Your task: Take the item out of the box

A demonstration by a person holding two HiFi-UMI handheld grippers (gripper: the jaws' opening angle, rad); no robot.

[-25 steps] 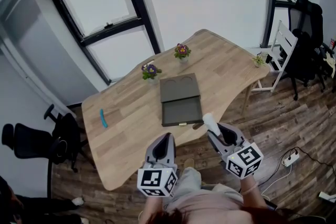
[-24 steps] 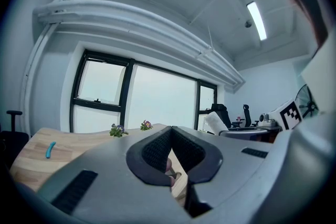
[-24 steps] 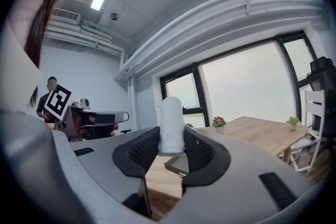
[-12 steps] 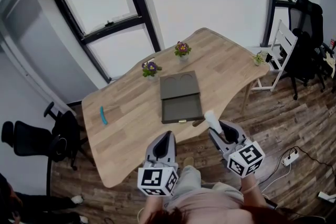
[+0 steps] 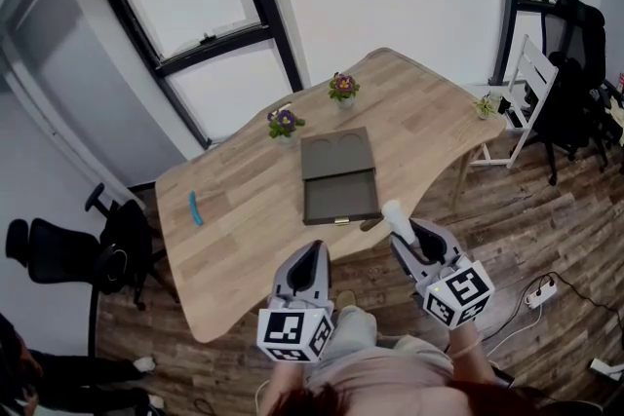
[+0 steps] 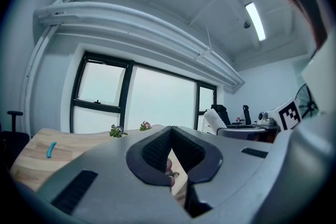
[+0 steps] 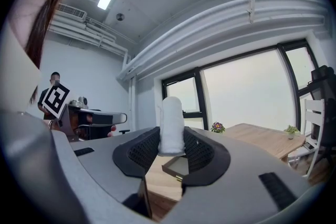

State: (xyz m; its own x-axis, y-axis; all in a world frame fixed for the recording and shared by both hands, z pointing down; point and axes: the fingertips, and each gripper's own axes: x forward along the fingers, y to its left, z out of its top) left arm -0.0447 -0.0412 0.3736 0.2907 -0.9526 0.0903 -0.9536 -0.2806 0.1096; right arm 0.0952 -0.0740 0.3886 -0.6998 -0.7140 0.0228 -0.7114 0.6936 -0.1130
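I've white roll (image 5: 392,212) clamped in right hand-held gripper (image 7: 171,145), clear of open box (image 5: 336,180) by desk's (image 5: 234,239) near edge. Left hand-held gripper (image 6: 169,159) jaws together, empty, spare.

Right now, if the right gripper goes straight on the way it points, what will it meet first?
Most likely the open box on the table: the right gripper, holding a white roll, aims at its near corner. It may pass just above; height is unclear.

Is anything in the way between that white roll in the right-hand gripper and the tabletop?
Nothing visible. The white roll is clamped in the right gripper, just off the near edge of the table. Only the open box lies ahead on the wood.
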